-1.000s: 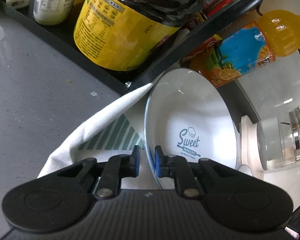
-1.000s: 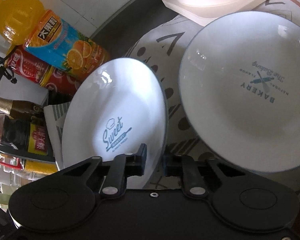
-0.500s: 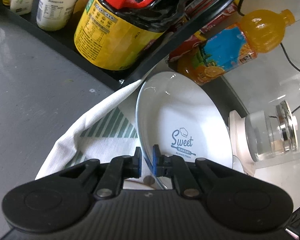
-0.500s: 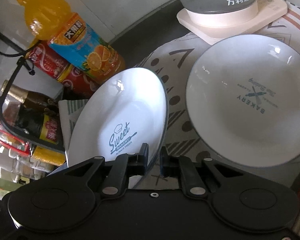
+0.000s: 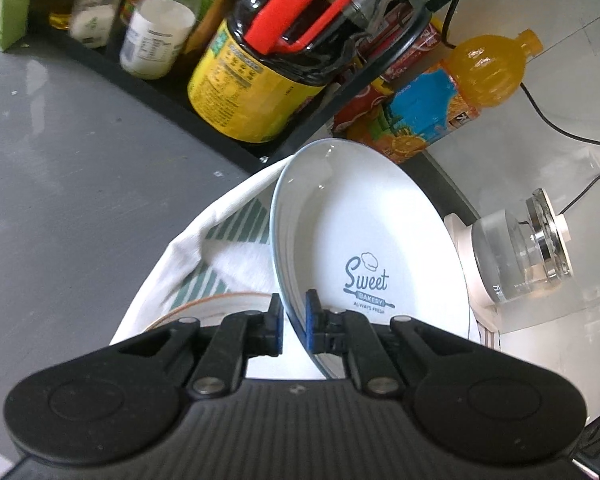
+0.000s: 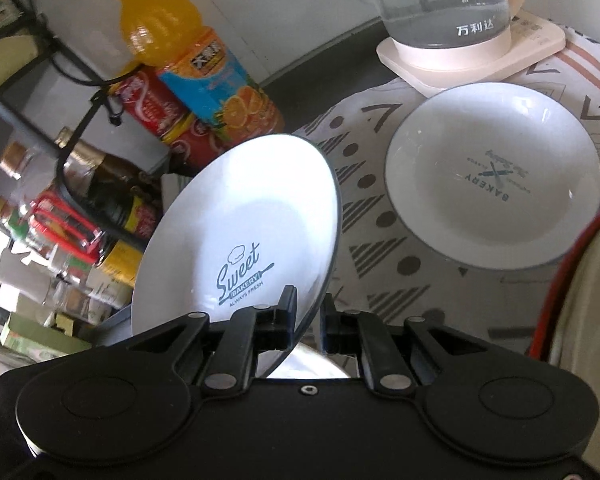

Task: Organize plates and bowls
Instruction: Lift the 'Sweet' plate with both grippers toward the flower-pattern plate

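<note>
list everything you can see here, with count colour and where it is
Sweet Bakery plate: 1, white, tilted, rim between both grippers' fingers
Bakery plate: 1, white, flat on patterned cloth
kettle: 1, clear glass, on cream base behind the flat plate
orange drink bottle: 1, orange, by the wall
red cans: at least 2, beside that bottle
yellow-label jug: 1, dark, red handle, in black rack
striped towel: 1, white and green, left of tilted plate
left gripper: black, on plate rim
right gripper: black, on plate rim

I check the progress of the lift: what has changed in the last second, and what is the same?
The Sweet plate, pinched by left gripper and right gripper, has risen clear of the patterned cloth. Both grips unchanged; the Bakery plate stays flat.
</note>
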Demonstrator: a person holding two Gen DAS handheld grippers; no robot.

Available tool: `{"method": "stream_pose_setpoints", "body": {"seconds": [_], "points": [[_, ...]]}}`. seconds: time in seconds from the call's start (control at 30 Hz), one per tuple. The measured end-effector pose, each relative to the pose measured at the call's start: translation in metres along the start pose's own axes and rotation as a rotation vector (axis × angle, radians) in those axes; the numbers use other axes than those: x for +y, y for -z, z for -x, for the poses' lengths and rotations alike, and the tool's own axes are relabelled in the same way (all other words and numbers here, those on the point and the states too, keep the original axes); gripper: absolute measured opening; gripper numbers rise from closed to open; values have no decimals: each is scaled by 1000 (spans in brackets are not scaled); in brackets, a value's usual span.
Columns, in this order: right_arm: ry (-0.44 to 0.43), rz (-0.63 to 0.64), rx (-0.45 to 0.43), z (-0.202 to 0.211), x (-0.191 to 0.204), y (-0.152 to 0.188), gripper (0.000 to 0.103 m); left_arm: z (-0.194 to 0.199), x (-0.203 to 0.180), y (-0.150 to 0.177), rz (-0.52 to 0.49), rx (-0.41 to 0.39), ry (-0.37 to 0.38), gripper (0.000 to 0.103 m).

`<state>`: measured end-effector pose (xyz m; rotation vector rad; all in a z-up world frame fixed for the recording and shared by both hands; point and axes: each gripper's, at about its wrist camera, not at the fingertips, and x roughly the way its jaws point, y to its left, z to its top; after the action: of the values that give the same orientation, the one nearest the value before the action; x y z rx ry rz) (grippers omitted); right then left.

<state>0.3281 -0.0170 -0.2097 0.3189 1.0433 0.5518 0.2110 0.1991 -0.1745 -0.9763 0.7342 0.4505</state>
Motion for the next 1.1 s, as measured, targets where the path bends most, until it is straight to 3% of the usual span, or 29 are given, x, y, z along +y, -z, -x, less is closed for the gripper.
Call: {"method": "stream_pose_setpoints", "body": {"seconds": [0.57,1.1], "points": [[-7,123,-13,45,5,47,11,53,11,48,-52,-36,-45,8],[19,211,33,63,-4,84,12,67,30,89,-46,-3,-91,8]]}}
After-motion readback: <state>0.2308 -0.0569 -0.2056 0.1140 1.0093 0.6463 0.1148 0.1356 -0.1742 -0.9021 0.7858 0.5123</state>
